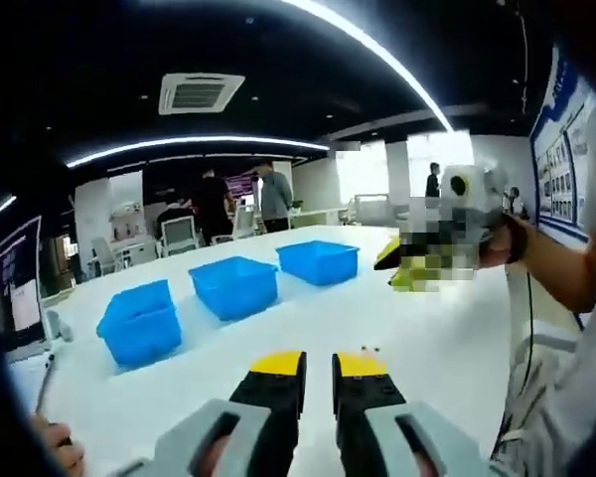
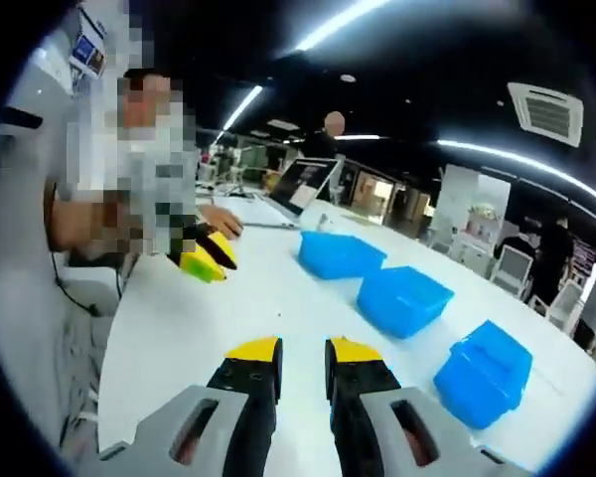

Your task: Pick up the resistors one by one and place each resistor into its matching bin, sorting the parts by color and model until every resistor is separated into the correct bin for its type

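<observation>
Three blue bins stand in a row on the white table: a near one, a middle one and a far one. In the right gripper view the same row runs from the far bin through the middle to the near one. My left gripper hovers over the bare tabletop, its jaws a little apart and holding nothing. A few tiny specks lie just past it, too small to identify. My right gripper is likewise slightly open and empty. Each gripper shows in the other's view.
An open laptop sits at the far end of the table, with a hand resting beside it. Another hand is at the table's near left edge. People stand among desks and chairs in the background.
</observation>
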`<state>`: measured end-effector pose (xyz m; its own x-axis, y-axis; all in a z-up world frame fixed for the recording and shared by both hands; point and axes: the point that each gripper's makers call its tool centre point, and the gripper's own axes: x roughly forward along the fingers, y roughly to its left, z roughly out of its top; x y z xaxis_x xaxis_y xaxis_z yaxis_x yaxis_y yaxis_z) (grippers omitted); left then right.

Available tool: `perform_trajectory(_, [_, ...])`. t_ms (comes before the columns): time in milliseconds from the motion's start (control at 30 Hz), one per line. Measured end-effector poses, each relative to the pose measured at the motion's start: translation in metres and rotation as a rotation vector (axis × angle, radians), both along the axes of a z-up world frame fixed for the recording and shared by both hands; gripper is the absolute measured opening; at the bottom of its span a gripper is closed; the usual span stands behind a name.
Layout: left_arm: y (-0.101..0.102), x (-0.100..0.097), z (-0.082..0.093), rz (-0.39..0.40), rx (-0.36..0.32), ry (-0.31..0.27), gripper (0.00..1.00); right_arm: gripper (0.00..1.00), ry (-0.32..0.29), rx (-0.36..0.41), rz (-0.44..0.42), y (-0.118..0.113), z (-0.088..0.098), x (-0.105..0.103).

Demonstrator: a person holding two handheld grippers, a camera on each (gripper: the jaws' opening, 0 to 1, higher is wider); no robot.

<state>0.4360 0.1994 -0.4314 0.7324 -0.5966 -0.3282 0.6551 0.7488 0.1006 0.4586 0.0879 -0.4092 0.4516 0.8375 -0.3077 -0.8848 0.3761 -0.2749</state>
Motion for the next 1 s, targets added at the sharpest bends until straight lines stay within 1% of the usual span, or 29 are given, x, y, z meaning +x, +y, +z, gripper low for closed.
perform_trajectory(33, [0.001,0.003,-0.003,-0.019,0.034,0.019,0.14,0.20,0.000,0.000,0.001,0.000,-0.001,-0.002])
perform_trajectory(100, [0.004,0.013,-0.009,-0.053,0.115,0.085,0.15,0.20,-0.002,-0.005,0.002,-0.001,-0.003,-0.006])
perform_trajectory(133, [0.005,0.016,-0.012,-0.079,0.153,0.124,0.15,0.20,-0.003,-0.007,0.002,-0.001,-0.004,-0.007])
perform_trajectory(167, [0.006,0.019,-0.016,-0.105,0.190,0.164,0.15,0.20,-0.012,-0.029,0.001,-0.003,-0.006,-0.010])
perform_trajectory(200, [0.007,0.018,-0.020,-0.129,0.214,0.208,0.15,0.20,-0.023,-0.040,0.000,-0.004,-0.006,-0.011])
perform_trajectory(233, [0.008,0.020,-0.025,-0.148,0.245,0.268,0.16,0.20,-0.030,-0.047,0.000,-0.006,-0.006,-0.013])
perform_trajectory(267, [0.009,0.024,-0.027,-0.154,0.262,0.305,0.16,0.20,-0.034,-0.051,0.000,-0.008,-0.006,-0.015])
perform_trajectory(333, [0.010,0.036,-0.027,-0.170,0.291,0.328,0.16,0.19,-0.039,-0.051,-0.005,-0.013,-0.005,-0.019])
perform_trajectory(433, [0.009,0.043,-0.032,-0.205,0.335,0.403,0.17,0.20,-0.036,-0.046,-0.017,-0.018,-0.006,-0.023])
perform_trajectory(600, [-0.001,0.056,-0.042,-0.237,0.376,0.453,0.17,0.19,-0.043,-0.061,-0.032,-0.027,-0.009,-0.028])
perform_trajectory(667, [-0.003,0.060,-0.047,-0.236,0.384,0.471,0.17,0.19,-0.052,-0.068,-0.043,-0.033,-0.009,-0.029])
perform_trajectory(800, [-0.002,0.067,-0.053,-0.215,0.398,0.498,0.17,0.19,-0.049,-0.060,-0.057,-0.040,-0.008,-0.028])
perform_trajectory(933, [0.001,0.069,-0.054,-0.212,0.384,0.513,0.16,0.19,-0.051,-0.068,-0.064,-0.043,-0.007,-0.027])
perform_trajectory(1000, [0.000,0.068,-0.054,-0.216,0.361,0.528,0.15,0.19,-0.053,-0.069,-0.064,-0.044,-0.007,-0.026])
